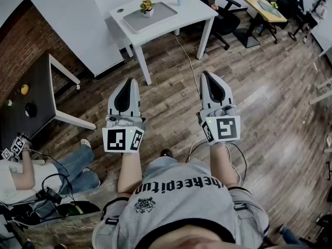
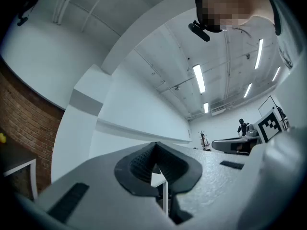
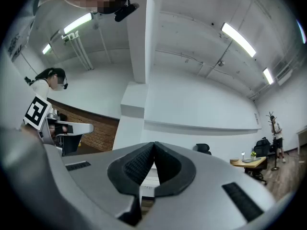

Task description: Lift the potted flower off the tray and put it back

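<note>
White table (image 1: pixel 199 12) carries a tray (image 1: pixel 162 13) holding the potted flower (image 1: pixel 147 7).

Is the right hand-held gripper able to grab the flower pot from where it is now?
Probably not yet. The flower pot sits on the tray on the table, far ahead of the right hand-held gripper, whose jaws are shut. Only floor lies between, so stepping closer and opening should do.
</note>
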Available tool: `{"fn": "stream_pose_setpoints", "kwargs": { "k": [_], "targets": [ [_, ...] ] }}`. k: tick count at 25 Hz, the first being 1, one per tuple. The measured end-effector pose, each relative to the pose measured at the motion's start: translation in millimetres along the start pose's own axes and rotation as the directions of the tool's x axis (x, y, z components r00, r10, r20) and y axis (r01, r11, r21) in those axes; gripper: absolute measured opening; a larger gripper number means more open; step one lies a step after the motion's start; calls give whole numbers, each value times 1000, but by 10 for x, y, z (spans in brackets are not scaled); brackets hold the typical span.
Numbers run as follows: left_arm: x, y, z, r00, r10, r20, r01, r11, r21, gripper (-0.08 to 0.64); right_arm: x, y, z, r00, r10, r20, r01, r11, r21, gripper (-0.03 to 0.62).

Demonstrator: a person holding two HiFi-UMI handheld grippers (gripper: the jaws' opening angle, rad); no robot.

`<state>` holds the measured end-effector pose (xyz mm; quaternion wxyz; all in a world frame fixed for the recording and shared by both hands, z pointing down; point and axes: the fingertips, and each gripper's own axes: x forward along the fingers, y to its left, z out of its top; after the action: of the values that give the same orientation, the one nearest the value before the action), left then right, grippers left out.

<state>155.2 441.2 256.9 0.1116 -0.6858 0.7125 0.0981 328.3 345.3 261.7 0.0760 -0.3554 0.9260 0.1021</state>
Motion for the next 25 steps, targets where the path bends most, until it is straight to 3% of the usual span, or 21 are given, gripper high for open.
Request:
{"fn": "stream_pose_setpoints", "kwargs": {
  "k": [16,22,25],
  "targets": [
    [-7,274,56,1000,4,4,-4,1000,1,3,207,197,61,1000,2,14,-2,1000,-3,3],
    [13,355,3,1000,-20,2,20,1000,5,3,231,427,133,994,86,67,-79,993,-92,3],
    [68,407,-32,1000,-16,-5,16,1000,-1,3,248,477,115,990,125,62,-121,990,-70,3]
  ]
}}
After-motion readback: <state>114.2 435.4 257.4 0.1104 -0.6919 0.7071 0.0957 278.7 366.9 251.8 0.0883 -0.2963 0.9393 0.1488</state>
